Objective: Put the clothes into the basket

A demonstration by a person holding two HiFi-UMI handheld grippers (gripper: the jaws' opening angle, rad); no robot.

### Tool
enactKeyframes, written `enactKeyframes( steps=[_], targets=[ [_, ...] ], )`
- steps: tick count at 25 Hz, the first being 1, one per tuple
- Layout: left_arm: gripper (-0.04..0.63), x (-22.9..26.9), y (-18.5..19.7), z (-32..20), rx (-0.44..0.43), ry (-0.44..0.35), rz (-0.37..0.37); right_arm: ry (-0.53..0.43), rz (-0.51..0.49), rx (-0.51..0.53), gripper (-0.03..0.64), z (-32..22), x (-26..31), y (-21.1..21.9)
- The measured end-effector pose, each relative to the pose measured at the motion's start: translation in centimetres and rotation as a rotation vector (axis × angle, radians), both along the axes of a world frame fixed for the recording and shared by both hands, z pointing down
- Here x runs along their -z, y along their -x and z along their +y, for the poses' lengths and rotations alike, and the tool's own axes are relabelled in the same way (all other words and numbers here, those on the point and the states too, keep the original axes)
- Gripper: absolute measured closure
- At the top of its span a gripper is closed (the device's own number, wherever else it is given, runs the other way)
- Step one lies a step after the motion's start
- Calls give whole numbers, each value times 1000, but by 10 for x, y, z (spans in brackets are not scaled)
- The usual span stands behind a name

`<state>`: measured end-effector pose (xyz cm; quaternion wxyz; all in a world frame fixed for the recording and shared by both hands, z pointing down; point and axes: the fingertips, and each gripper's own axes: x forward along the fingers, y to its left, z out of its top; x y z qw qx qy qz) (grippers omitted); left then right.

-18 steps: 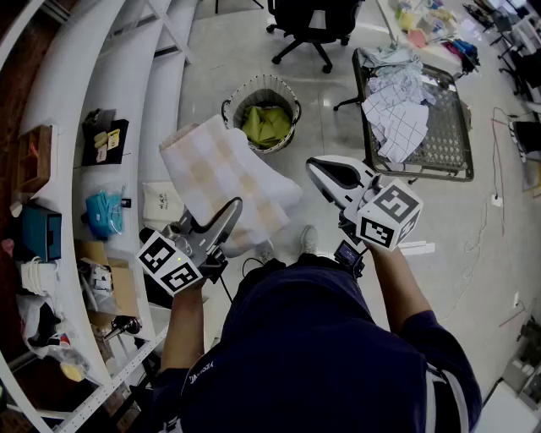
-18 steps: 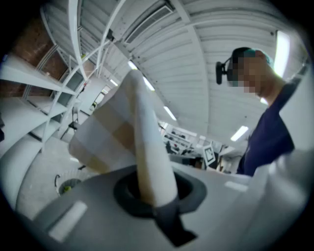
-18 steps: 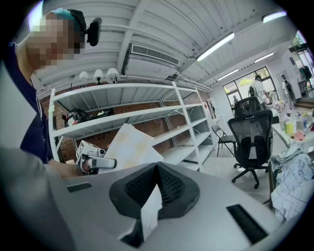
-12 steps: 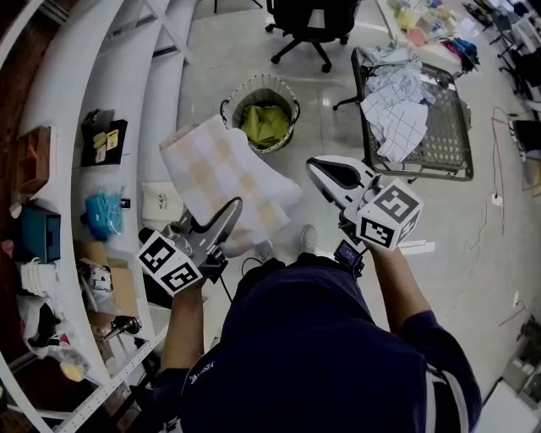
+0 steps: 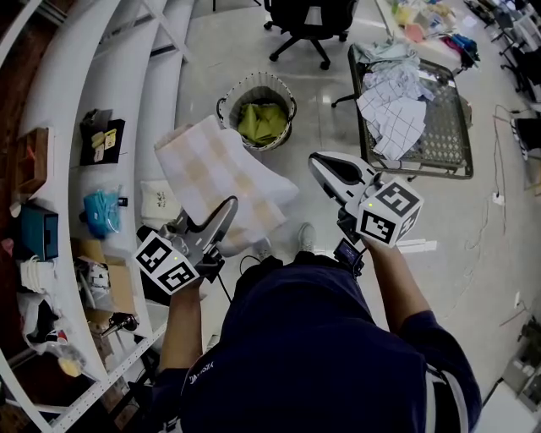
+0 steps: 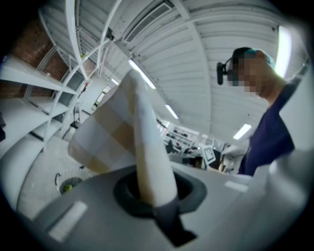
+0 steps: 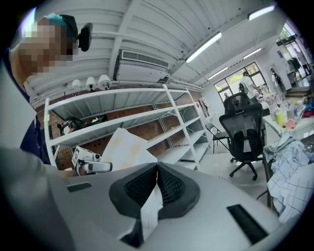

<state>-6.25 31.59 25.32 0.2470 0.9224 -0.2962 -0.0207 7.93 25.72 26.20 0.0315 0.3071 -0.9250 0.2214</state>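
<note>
Pale floor point(image 5: 325, 110) carries the basket point(image 5: 288, 100) at twelve o'clock of the cloth point(image 5: 215, 173); left tongs point(image 5: 226, 207) clamp it, right tongs point(image 5: 319, 162) pressed together at three o'clock.

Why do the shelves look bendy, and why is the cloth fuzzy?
Head view: the wide lens bends the shelves. Left gripper view: the cloth sits too close to the lens, so it blurs. Right gripper view: corners go dark.

Office chair point(image 5: 308, 21) at twelve o'clock runs off the top edge; checked cloth point(image 5: 211, 165) vanishes behind the left gripper point(image 5: 230, 203) at nine o'clock.
</note>
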Motion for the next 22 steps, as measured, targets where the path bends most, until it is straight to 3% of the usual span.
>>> enactKeyframes(
  steps=[12,22],
  targets=[
    [565,11,-49,3,61,-49,-48,-23,-22,19,607,3,5,-66],
    [565,11,-59,6,82,-43,-115,-20,-50,18,607,0,1,-98]
  ],
)
